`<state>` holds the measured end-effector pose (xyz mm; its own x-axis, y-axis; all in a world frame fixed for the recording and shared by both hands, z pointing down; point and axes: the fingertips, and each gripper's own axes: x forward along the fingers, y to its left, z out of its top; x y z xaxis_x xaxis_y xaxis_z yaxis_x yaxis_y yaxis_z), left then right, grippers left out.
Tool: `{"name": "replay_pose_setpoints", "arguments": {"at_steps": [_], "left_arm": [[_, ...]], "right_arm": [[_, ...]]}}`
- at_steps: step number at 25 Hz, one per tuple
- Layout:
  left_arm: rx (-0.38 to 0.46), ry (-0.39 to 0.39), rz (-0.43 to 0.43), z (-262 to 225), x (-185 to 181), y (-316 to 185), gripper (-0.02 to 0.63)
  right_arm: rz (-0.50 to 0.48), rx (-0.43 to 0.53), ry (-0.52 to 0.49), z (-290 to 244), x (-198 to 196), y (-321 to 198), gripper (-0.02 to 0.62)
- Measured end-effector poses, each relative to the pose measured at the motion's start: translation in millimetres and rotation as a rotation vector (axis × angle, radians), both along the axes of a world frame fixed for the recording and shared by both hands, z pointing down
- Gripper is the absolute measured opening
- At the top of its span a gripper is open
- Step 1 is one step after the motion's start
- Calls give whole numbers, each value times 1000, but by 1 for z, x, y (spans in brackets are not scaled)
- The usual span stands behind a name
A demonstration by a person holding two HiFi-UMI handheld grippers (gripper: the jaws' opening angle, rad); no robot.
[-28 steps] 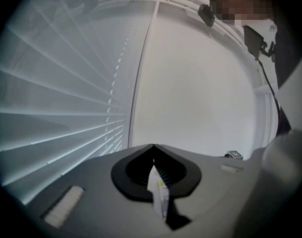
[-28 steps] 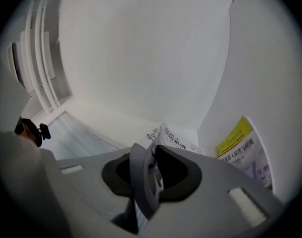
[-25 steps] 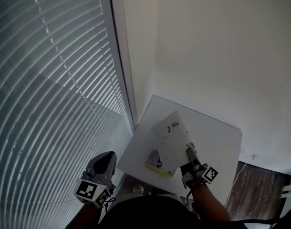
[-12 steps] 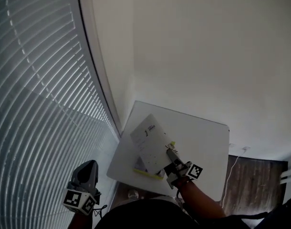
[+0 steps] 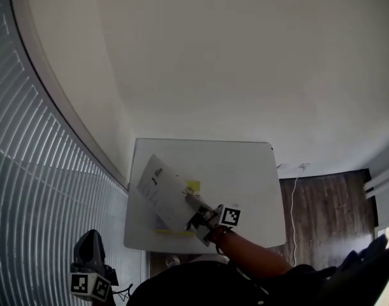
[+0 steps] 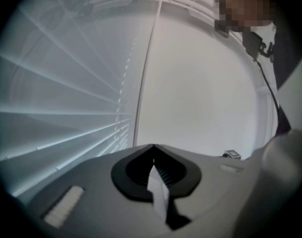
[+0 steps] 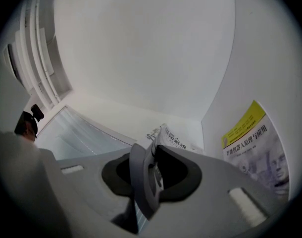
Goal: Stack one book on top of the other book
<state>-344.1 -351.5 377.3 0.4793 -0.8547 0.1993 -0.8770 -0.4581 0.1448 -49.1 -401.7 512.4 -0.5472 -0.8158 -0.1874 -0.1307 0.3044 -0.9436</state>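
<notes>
A white book is tilted over a yellow-edged book that lies on the white table. My right gripper is shut on the white book's near right edge. In the right gripper view its jaws clamp the white book, and the yellow-and-grey cover of the other book shows to the right. My left gripper hangs off the table at the lower left, by the blinds. Its jaws are shut on nothing.
Window blinds run along the table's left side, and a plain white wall stands behind it. Right of the table is wooden floor with a thin cable. The table stands in the corner.
The head view has swung, sliding the blinds and table leftward in the picture. My right gripper keeps its hold on the white book over the yellow one. My left gripper sits lower in the picture.
</notes>
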Motion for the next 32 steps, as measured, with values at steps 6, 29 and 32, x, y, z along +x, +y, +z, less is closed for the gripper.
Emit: {"name": "replay_pose_setpoints", "arguments": {"at_steps": [6, 29, 32], "left_arm": [[13, -11, 6, -3, 6, -4, 6], [-35, -40, -31, 9, 8, 10, 6], [-38, -44, -34, 20, 7, 10, 6]], "right_arm": [[-9, -25, -30, 2, -1, 0, 64], [-67, -75, -49, 33, -3, 4, 64], [-72, -85, -37, 49, -2, 4, 66]]}}
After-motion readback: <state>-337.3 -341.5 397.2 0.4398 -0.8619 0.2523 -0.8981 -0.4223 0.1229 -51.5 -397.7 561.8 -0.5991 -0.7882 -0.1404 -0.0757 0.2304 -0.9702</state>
